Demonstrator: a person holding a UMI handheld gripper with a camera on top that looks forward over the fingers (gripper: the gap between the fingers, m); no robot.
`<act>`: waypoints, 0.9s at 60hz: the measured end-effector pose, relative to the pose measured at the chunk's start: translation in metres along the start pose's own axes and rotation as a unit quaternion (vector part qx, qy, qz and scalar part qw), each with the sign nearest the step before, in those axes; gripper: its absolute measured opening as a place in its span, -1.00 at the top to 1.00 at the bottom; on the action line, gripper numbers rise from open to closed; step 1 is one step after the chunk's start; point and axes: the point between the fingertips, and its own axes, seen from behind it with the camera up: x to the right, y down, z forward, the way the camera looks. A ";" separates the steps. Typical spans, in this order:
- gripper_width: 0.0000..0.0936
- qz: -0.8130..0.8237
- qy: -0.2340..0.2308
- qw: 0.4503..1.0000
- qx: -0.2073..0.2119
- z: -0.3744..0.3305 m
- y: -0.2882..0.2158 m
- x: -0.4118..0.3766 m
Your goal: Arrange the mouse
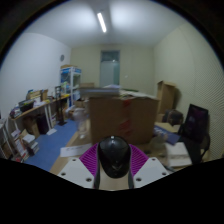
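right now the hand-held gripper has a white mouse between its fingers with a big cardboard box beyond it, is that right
Not quite: the mouse is black, not white. The gripper view shows it between the fingers of the hand-held gripper, with their pink pads at each side of it, and the big cardboard box does stand beyond it.

I see pale walls, a ceiling strip light [102, 22], a far door [110, 67], stacked cardboard boxes [122, 117], and cluttered shelves [40, 108] beside blue floor [50, 140].
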 end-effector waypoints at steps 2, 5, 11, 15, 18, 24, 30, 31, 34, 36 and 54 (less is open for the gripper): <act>0.19 0.001 0.012 1.000 0.012 -0.004 -0.008 0.034; 0.19 -0.003 0.034 0.999 0.010 -0.011 -0.001 0.083; 0.19 0.010 0.073 0.997 -0.038 -0.004 0.061 0.173; 0.19 0.030 0.086 0.993 -0.077 0.000 0.111 0.208; 0.19 0.041 0.088 0.989 -0.108 0.004 0.148 0.225; 0.18 0.055 0.076 0.985 -0.146 0.014 0.210 0.234; 0.17 0.052 0.071 0.984 -0.154 0.022 0.233 0.237; 0.16 0.052 0.069 0.984 -0.154 0.024 0.236 0.236; 0.10 0.048 0.068 0.983 -0.161 0.027 0.244 0.234; 0.06 0.043 0.070 0.985 -0.153 0.030 0.243 0.236; -0.81 0.104 0.075 0.978 -0.166 -0.001 0.226 0.228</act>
